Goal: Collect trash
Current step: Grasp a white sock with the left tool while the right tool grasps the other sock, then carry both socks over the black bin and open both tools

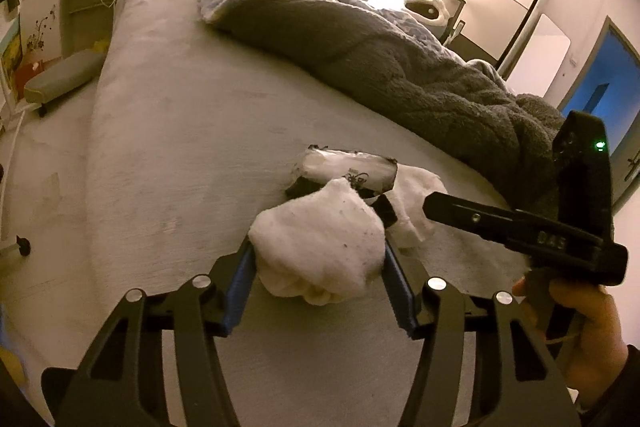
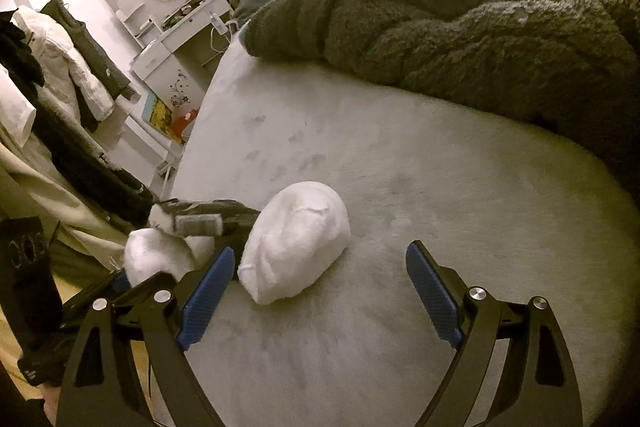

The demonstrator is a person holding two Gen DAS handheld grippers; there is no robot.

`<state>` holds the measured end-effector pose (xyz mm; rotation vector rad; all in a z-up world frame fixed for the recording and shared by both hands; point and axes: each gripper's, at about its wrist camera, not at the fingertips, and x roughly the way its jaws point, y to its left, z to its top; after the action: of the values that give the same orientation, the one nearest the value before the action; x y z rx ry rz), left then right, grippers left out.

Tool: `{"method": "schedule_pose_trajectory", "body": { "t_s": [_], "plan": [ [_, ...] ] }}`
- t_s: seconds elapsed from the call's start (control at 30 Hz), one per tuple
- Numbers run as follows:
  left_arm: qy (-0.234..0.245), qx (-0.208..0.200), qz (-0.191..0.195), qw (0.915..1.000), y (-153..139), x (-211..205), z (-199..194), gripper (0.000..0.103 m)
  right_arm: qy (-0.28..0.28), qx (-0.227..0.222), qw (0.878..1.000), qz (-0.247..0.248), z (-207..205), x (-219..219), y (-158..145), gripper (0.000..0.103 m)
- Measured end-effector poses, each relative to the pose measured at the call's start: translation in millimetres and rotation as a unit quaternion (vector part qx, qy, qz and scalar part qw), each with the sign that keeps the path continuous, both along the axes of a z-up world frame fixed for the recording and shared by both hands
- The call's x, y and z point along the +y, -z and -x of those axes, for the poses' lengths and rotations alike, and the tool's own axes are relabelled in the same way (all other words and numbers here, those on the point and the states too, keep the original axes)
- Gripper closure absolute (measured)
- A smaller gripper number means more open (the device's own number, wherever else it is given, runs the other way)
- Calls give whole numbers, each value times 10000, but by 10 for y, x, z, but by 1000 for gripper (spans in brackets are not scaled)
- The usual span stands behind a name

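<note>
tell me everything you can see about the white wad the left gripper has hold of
The white wad looks like crumpled soft tissue or cotton-like paper, lumpy and rounded, with a few small dark specks and folded creases on its near underside. It lies on the grey bed sheet, clamped between the blue pads of the left gripper, which press on both its sides. Just behind it lies a plastic wrapper with dark edges, which it partly overlaps. A second white wad lies to its right.
</note>
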<state>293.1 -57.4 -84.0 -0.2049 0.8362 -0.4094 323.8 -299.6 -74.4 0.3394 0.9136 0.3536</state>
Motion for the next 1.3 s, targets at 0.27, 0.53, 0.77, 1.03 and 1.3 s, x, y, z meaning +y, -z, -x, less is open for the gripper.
{"method": "schedule_pose_trajectory", "body": {
  "t_s": [0.27,0.53,0.77,1.03,1.3],
  "plan": [
    [-27,-6,-2,10000,-7,196,40,44,-2,64,10000,-31,-126,140,67,29],
    [-81,15,-40,10000,-19,369,80,46,-60,64,9999,98,-190,256,58,57],
    [-157,22,-182,9997,-29,494,137,46,86,-195,9988,437,-147,280,-116,61],
    [-242,36,-299,9993,-44,611,234,46,268,-637,9953,686,-53,224,-402,61],
    [-354,128,-493,9981,4,766,297,46,118,-1032,9936,436,78,369,-675,61]
  ]
}}
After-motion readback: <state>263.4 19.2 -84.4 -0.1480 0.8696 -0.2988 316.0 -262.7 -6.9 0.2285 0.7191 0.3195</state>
